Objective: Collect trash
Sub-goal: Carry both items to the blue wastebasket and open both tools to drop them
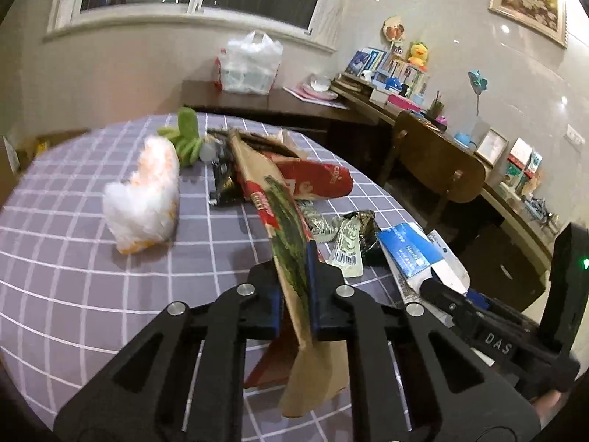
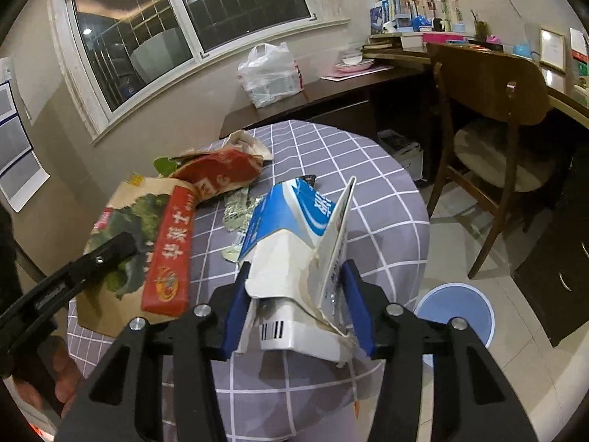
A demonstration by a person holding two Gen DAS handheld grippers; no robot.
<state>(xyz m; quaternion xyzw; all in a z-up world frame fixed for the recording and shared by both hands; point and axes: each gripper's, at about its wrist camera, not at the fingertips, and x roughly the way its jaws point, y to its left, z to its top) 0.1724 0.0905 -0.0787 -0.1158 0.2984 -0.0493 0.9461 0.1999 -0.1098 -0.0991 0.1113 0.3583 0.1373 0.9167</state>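
Note:
My left gripper (image 1: pixel 294 258) is shut on the edge of a flattened brown paper bag (image 1: pixel 291 228) printed red and green, and it lifts that bag off the checked table. From the right wrist view the same paper bag (image 2: pixel 140 221) shows with the left gripper (image 2: pixel 121 243) clamped on it. My right gripper (image 2: pixel 298 276) is shut on a crushed blue and white carton (image 2: pixel 294 243), held above the table. More trash lies beyond: a red paper bag (image 1: pixel 316 180), foil wrappers (image 1: pixel 349 235), a white and orange plastic bag (image 1: pixel 143 199) and a green plush toy (image 1: pixel 187 136).
The round table (image 2: pixel 386 228) wears a grey checked cloth. A blue round bin (image 2: pixel 460 313) stands on the floor at right, beside a wooden chair (image 2: pixel 489 84). A dark desk (image 2: pixel 331 92) with a white plastic bag (image 2: pixel 268 73) runs along the window wall.

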